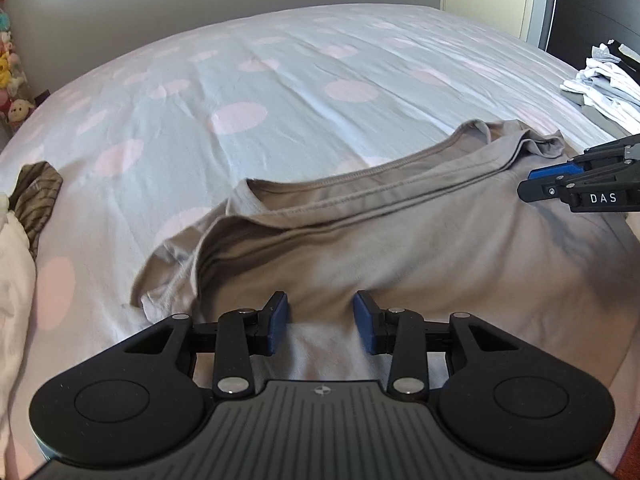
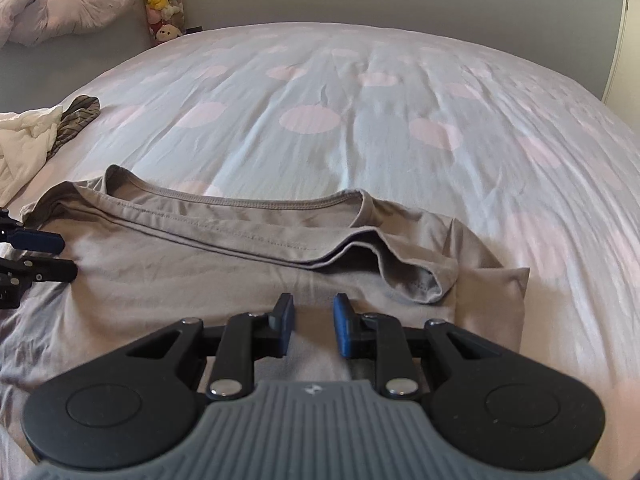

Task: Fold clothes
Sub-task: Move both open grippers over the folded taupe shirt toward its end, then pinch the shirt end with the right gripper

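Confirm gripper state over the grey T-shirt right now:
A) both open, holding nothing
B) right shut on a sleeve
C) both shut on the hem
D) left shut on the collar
A: the left gripper and right gripper each show a gap between their blue pads above the grey T-shirt, gripping no fabric.

Both grippers hang low and level, side by side, pointing the same way; the left gripper (image 1: 321,322) has its blue-padded jaws parted, the right gripper (image 2: 314,322) likewise parted, a little narrower, gripping nothing
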{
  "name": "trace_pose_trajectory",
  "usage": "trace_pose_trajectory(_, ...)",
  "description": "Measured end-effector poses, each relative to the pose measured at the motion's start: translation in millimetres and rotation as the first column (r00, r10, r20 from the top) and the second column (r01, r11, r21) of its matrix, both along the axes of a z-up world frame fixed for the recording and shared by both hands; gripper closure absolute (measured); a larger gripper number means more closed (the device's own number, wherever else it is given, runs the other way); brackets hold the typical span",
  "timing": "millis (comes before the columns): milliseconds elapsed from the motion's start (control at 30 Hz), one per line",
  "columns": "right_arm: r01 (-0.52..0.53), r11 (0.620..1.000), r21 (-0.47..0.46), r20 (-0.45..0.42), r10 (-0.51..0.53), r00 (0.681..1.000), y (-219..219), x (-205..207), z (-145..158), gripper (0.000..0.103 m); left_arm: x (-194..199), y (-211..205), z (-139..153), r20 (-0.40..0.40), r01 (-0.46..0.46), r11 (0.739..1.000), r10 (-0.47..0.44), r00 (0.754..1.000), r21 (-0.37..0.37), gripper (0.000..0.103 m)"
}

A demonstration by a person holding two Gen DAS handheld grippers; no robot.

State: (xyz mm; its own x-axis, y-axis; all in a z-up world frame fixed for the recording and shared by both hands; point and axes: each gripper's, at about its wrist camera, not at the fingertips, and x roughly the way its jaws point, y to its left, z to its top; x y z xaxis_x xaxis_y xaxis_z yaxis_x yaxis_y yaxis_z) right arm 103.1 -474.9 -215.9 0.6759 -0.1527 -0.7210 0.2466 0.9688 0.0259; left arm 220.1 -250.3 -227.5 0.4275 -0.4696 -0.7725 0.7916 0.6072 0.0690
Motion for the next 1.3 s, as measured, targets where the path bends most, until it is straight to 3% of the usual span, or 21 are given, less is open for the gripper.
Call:
trace_pose_trajectory(67, 0.01, 1.0, -0.002, 0.012, -0.01, 1.0, -5.3, 4.0, -1.4, 0.078, 6.5, -1.4, -1.4, 0.005, -0.012, 1.0, 0.012, 1.0, -0.01, 0.06)
trace_pose_trajectory(433, 0.101, 0.995, 0.026, 0.118, -0.103, 0.988, -40.4, 19.6, -13.2, 0.077, 33.4, -0.1, -7.4, 0.074, -0.092, 0.994, 0.097, 0.993, -0.063, 0.06)
trace_pose_trajectory(667, 0.122, 0.992, 0.029, 0.16, -0.125, 0.979, -52.1, 28.3, -14.0, 0.077, 49.6, 8.6, -7.8, 0.161, -0.188, 0.98, 0.195, 0.968, -0.061, 0.06)
trace_pose_trajectory(833, 0.255, 0.967, 0.004, 0.22, -0.25, 0.943, -66.9, 17.1, -3.1, 0.071, 56.8, 21.8, -0.1, 0.182, -0.27, 0.959, 0.281, 0.942, -0.083, 0.06)
trace_pose_trajectory(933, 0.318, 0.948, 0.026, 0.256, -0.314, 0.914, -79.0, 5.2, 3.2, 0.07, 55.9, 29.2, 8.7, 0.184, -0.281, 0.951, 0.301, 0.936, -0.126, 0.06)
trace_pose_trajectory(1067, 0.363, 0.929, 0.066, 0.239, -0.368, 0.899, -88.9, -9.5, 3.0, 0.07, 50.5, 36.1, 15.0, 0.151, -0.272, 0.952, 0.293, 0.944, -0.144, 0.06)
trace_pose_trajectory(1233, 0.353, 0.931, 0.09, 0.223, -0.364, 0.904, -78.9, -32.0, 10.2, 0.069, 34.0, 52.3, 26.1, 0.08, -0.27, 0.951, 0.284, 0.955, -0.153, 0.061)
trace_pose_trajectory(1300, 0.342, 0.932, 0.119, 0.221, -0.361, 0.906, -73.5, -41.1, 15.4, 0.068, 27.3, 58.8, 30.2, 0.046, -0.274, 0.95, 0.283, 0.958, -0.152, 0.067)
